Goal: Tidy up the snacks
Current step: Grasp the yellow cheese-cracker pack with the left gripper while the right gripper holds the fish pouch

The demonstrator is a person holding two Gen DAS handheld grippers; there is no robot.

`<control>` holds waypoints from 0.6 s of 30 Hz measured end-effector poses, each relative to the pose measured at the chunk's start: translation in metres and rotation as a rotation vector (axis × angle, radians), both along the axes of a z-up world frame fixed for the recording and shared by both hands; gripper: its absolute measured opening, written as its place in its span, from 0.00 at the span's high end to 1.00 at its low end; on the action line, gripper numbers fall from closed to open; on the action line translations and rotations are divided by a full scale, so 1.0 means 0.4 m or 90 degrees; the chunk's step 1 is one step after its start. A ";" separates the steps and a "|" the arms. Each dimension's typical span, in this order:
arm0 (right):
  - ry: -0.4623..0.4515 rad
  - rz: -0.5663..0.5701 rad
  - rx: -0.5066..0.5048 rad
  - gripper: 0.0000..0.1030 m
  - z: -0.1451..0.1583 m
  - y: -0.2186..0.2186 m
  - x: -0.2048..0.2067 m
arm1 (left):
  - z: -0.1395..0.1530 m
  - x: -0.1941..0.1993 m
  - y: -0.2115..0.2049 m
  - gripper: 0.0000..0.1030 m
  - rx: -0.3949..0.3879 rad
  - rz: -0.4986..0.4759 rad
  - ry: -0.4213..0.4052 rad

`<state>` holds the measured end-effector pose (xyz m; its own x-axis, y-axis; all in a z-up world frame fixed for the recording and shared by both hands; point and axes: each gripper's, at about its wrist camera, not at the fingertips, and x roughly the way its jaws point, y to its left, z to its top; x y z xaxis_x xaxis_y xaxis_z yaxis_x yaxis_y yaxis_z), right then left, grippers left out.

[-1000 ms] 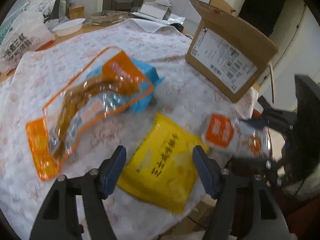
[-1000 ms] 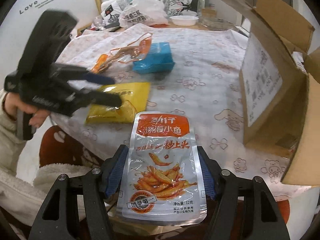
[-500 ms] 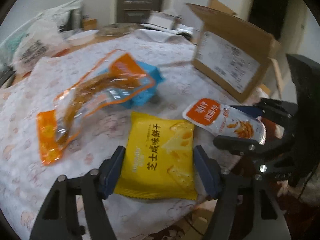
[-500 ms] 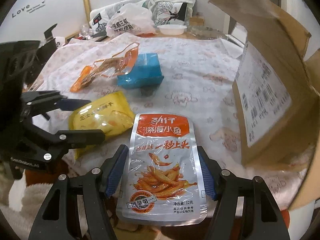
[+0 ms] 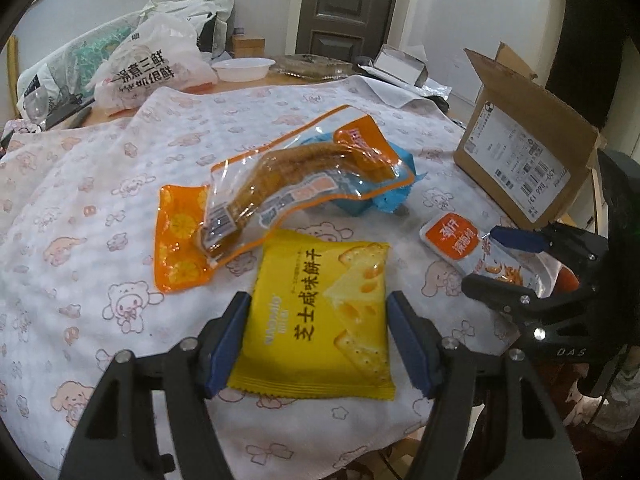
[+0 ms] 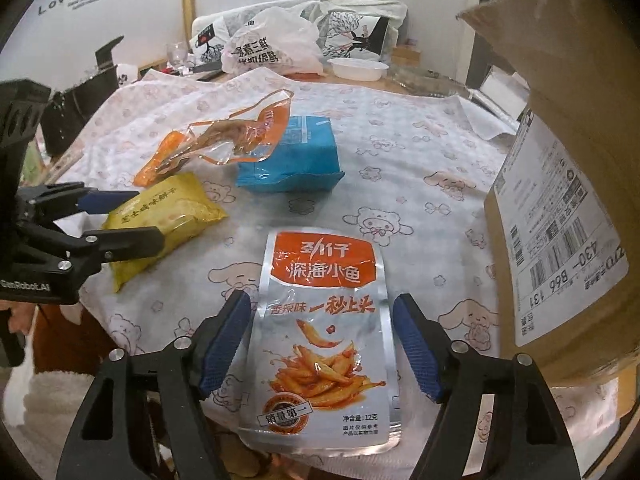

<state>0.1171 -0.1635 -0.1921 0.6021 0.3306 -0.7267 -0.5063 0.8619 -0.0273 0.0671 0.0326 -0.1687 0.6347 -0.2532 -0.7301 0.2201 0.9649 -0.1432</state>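
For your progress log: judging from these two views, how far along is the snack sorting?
Nothing looks packed yet. The left gripper brackets the yellow cheese cracker pack; the right gripper brackets the silver fish snack pouch. The orange pouch and blue pack remain on the tablecloth, beside the cardboard box.

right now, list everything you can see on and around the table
yellow pack: 1, yellow, near table edge, between left gripper's fingers
silver pouch: 1, silver and orange, near edge, between right gripper's fingers
clear pouch: 1, clear with orange trim, mid table, leaning on blue pack
blue pack: 1, blue, mid table
box: 1, brown cardboard, open, right side
cloth: 1, white with pink prints, over table
bowl: 1, white, far side
plastic bag: 1, white, far left
left gripper: 1, black, blue pads, open
right gripper: 1, black, blue pads, open
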 end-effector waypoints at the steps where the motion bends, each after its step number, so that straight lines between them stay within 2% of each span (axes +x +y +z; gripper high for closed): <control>1: -0.004 0.000 -0.008 0.38 0.002 0.003 -0.001 | 0.001 0.002 0.002 0.36 -0.002 0.002 0.000; 7: -0.018 0.011 -0.010 0.38 0.020 0.019 -0.020 | 0.023 -0.023 0.023 0.36 -0.011 0.025 -0.018; 13: -0.039 0.074 0.030 0.38 0.101 0.060 -0.062 | 0.091 -0.080 0.067 0.36 -0.025 0.055 -0.051; 16: -0.059 0.104 0.041 0.38 0.147 0.082 -0.078 | 0.132 -0.106 0.077 0.36 -0.034 0.048 -0.067; 18: -0.070 0.113 0.037 0.38 0.165 0.097 -0.077 | 0.134 -0.102 0.080 0.36 -0.042 0.039 -0.058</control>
